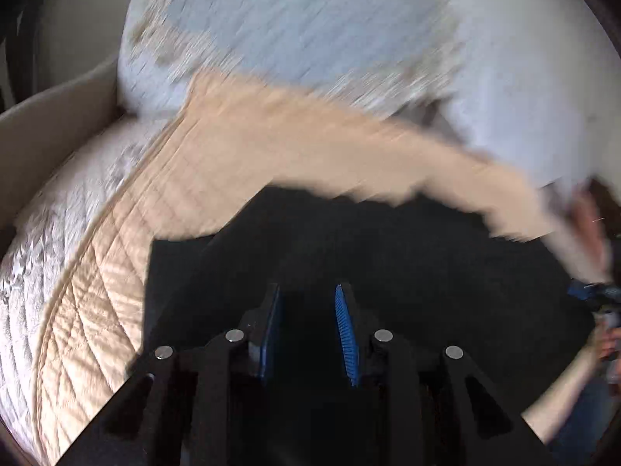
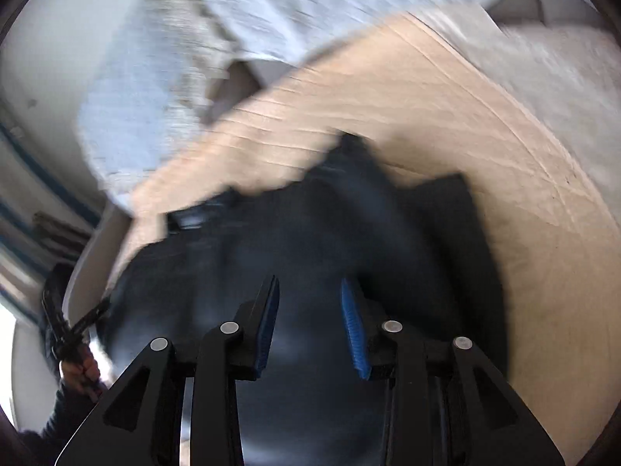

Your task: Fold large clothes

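A dark garment lay spread on a tan quilted bedspread, and both views were smeared by motion blur. In the left wrist view the left gripper hung over the near part of the garment with its blue-padded fingers set apart and nothing between them. Beyond the garment, the bedspread ran back to pale pillows. In the right wrist view the right gripper was likewise parted, with only the dark cloth showing behind the gap; the cloth seemed bunched or raised at its far edge, though the blur made that hard to judge. To the left of the garment in that view, a hand held the other gripper's handle, and the tan bedspread lay beyond the garment.
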The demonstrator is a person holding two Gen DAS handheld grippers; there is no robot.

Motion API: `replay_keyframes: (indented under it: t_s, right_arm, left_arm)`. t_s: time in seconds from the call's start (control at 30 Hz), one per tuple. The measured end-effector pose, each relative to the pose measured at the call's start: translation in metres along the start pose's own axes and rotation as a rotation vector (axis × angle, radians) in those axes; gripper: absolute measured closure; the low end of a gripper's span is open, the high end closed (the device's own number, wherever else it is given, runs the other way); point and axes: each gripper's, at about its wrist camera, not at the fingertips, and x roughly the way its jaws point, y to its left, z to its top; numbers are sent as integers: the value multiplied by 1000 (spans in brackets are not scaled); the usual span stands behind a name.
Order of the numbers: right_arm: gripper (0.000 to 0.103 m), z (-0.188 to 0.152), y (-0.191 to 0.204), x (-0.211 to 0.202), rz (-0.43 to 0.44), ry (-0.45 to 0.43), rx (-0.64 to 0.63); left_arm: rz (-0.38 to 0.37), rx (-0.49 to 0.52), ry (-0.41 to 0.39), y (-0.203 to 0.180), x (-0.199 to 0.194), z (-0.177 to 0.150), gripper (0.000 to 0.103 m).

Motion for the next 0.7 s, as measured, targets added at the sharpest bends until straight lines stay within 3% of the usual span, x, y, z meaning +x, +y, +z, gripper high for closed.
replay_keyframes:
  t_s: [0.03, 0.1, 0.17, 0.27, 0.33, 0.4, 0.43, 0.53, 0.6, 0.7]
  right_arm:
    - [103, 2, -16, 5, 7, -5, 24]
    - [103, 2, -33, 1, 36, -42, 71]
    - [101, 0, -33, -8, 10, -68, 85]
    - [93, 0, -10, -29, -13, -111, 75]
    - [91, 9, 13, -30, -2, -142, 15]
    - [90, 21, 27, -19, 15, -136, -18]
    - [90, 30, 32, -4, 9, -122, -35]
    - [90, 44, 22, 26, -50, -71, -41]
    - [90, 51, 6, 36, -112, -67, -31]
    - [101, 50, -25, 42, -80, -83, 71]
  left_arm:
    - [10, -17, 12, 9, 9, -4, 91]
    - [-27, -74, -1, 21, 7, -2, 94]
    - [26, -58, -7, 20, 0, -1, 94]
    - [41, -48, 13, 12, -20, 3, 94]
    - [24, -8, -25, -1, -31, 14, 93]
    - [1, 16, -49, -17, -29, 30, 84]
    - [-16, 20, -58, -23, -23, 39, 77]
    - [-33, 16, -33, -33, 11, 57, 75]
    - [69, 33, -9, -29, 42, 59, 76]
    - [25, -94, 62, 1, 71, 52, 82]
